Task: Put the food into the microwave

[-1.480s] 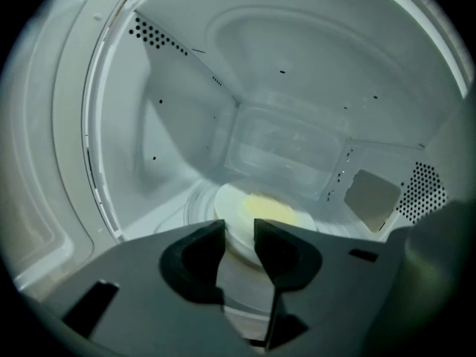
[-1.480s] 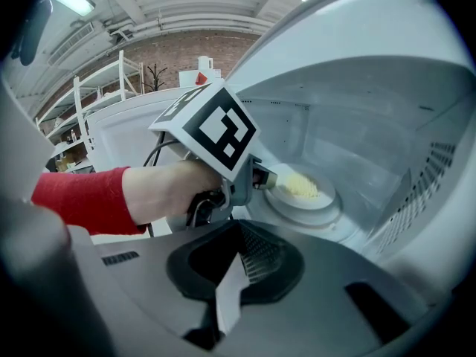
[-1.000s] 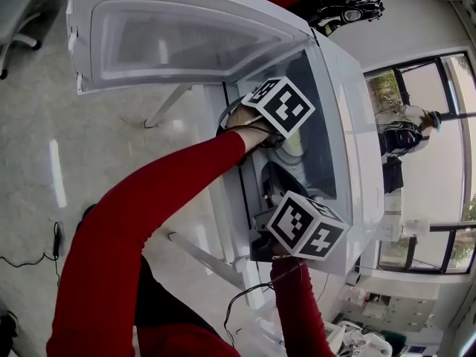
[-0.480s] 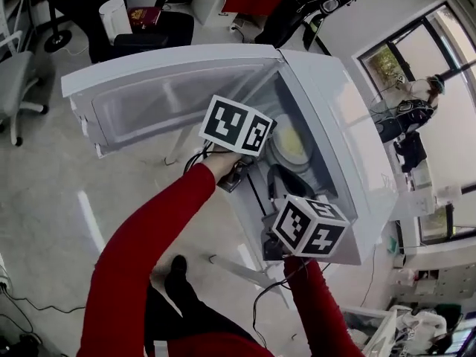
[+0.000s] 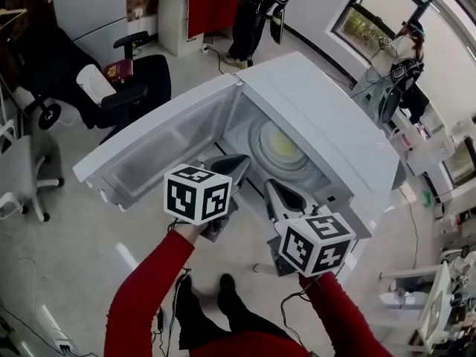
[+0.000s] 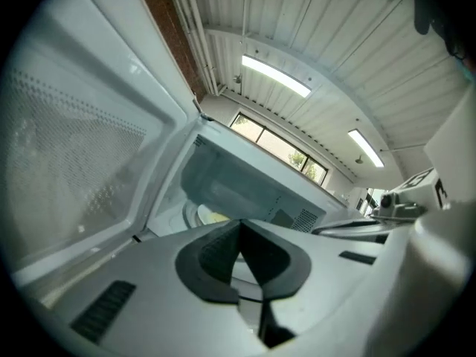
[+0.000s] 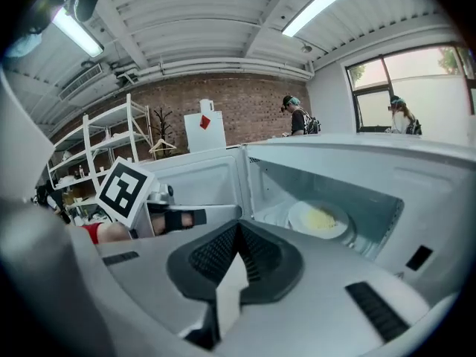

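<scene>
Head view, going across: wide-open door (image 5: 152, 155) at left, then left gripper (image 5: 229, 168) pinched shut on nothing, just outside the microwave (image 5: 323, 117). Food (image 5: 286, 146) already inside on its plate (image 5: 261, 143). Right gripper (image 5: 278, 194) squeezed shut too, empty, near the front edge of the opening.

We drew the grey left gripper (image 5: 234, 163) and grey right gripper (image 5: 277, 192) out of the white microwave (image 5: 327, 121) (both now outside its mouth).
</scene>
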`<state>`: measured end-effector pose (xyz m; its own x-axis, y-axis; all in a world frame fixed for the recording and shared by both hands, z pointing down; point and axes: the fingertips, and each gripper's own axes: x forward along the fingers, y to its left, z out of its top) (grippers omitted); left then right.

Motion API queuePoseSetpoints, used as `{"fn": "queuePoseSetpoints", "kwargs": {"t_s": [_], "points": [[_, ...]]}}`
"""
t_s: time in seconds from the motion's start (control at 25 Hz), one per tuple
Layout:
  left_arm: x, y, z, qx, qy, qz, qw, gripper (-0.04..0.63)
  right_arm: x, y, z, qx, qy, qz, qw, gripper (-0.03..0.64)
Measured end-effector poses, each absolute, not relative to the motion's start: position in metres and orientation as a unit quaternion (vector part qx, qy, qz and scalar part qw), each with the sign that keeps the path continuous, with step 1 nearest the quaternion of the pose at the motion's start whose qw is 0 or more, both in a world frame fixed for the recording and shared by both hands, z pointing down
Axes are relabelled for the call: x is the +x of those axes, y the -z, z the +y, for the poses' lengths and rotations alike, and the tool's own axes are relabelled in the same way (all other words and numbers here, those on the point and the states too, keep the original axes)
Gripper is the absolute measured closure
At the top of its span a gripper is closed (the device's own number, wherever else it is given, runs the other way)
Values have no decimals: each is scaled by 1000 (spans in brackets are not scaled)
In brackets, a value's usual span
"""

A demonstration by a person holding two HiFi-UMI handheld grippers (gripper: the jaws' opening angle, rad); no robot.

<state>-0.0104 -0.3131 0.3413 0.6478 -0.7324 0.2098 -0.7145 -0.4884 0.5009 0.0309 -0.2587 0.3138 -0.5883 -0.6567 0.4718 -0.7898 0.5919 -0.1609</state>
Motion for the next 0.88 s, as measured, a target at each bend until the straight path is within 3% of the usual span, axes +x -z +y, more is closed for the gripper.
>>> {"fn": "queuePoseSetpoints", "kwargs": {"t_s": [0.2,0.88], "points": [[-28,-328,-282,874,-23,-414,252,586,34,-300,-241,430,-203,-870,131,603],[-27,-315,-202,892,-57,-396,212,585,83,-302,-179,475,-253,-841,54,603]]}}
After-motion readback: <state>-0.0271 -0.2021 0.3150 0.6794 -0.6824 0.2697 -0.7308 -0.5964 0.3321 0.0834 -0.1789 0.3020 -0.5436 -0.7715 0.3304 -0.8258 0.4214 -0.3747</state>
